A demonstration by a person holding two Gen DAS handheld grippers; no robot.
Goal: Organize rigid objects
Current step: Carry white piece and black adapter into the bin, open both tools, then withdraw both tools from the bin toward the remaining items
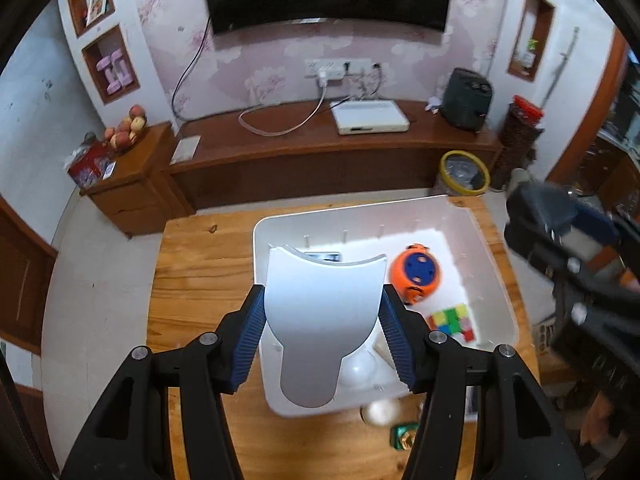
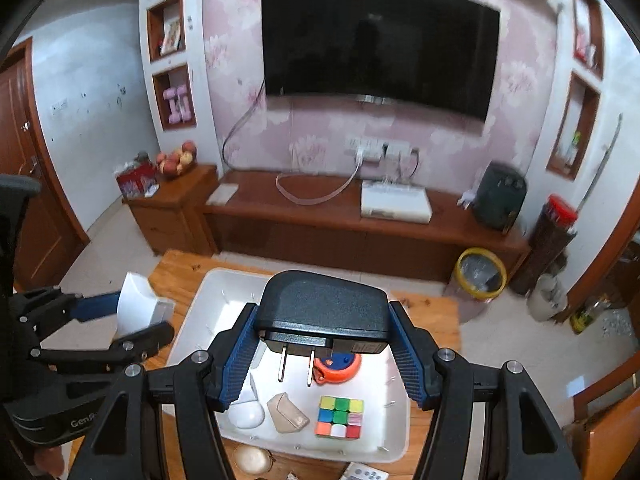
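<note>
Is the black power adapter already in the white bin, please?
No: the right claw holds the black power adapter above the white bin.

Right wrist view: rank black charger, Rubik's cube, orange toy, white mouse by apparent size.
1. black charger, inflated by nearness, held in the right gripper.
2. Rubik's cube.
3. white mouse, close to the cube; unsure.
4. orange toy, partly hidden behind the charger, so its rank is unreliable.

"GenR…" partly readable on left gripper (image 2: 158, 322) body.
</note>
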